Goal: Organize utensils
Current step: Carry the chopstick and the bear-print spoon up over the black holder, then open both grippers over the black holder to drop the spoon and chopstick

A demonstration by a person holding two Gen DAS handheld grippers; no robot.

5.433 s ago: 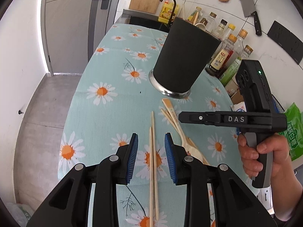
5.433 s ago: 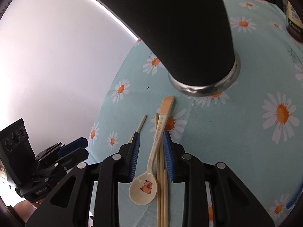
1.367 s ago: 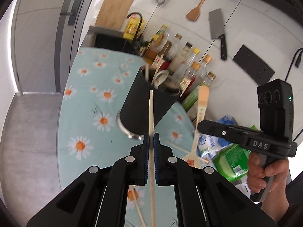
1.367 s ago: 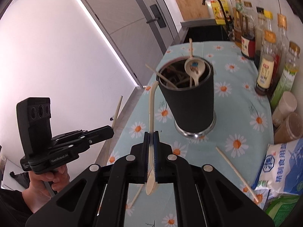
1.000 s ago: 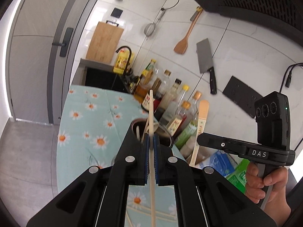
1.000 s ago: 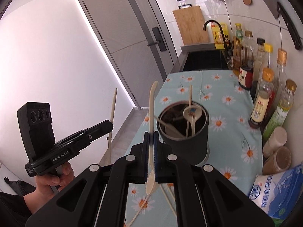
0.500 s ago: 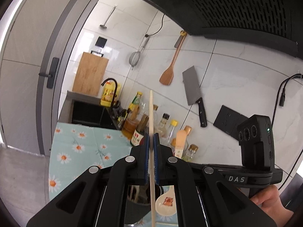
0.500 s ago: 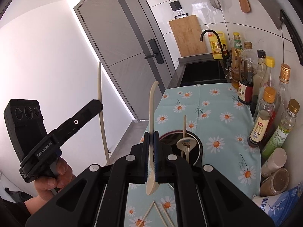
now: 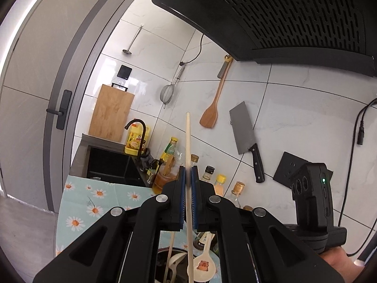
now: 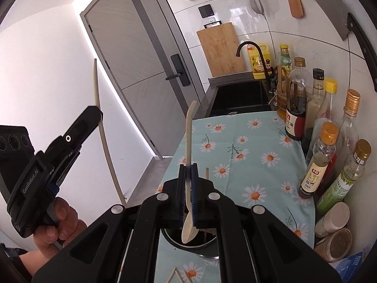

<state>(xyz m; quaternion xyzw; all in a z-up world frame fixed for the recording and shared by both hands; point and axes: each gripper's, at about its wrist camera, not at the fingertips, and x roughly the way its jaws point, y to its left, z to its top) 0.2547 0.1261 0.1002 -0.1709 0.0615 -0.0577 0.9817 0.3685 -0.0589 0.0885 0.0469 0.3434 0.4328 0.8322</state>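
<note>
My left gripper (image 9: 187,172) is shut on a pale wooden chopstick (image 9: 188,141), held upright above the black utensil holder (image 9: 165,259), whose rim shows at the bottom between the arms. My right gripper (image 10: 188,172) is shut on a cream spoon (image 10: 188,141), held upright with its bowl (image 10: 188,230) hanging over the holder's opening (image 10: 200,241). In the left wrist view that spoon's bowl with a bear picture (image 9: 201,265) sits over the holder, beside another spoon (image 9: 174,259) and chopstick inside. The left gripper with its chopstick (image 10: 103,136) shows at the left of the right wrist view.
Loose chopsticks (image 10: 175,276) lie on the daisy tablecloth (image 10: 247,146) in front of the holder. Sauce bottles (image 10: 320,160) line the right wall. A sink (image 10: 238,96) with a black tap is behind. A cleaver (image 9: 247,136) and wooden spatula (image 9: 212,110) hang on the tiles.
Both grippers have risen and tilted up further, each still holding its utensil upright. The holder has dropped to the bottom of both views.
</note>
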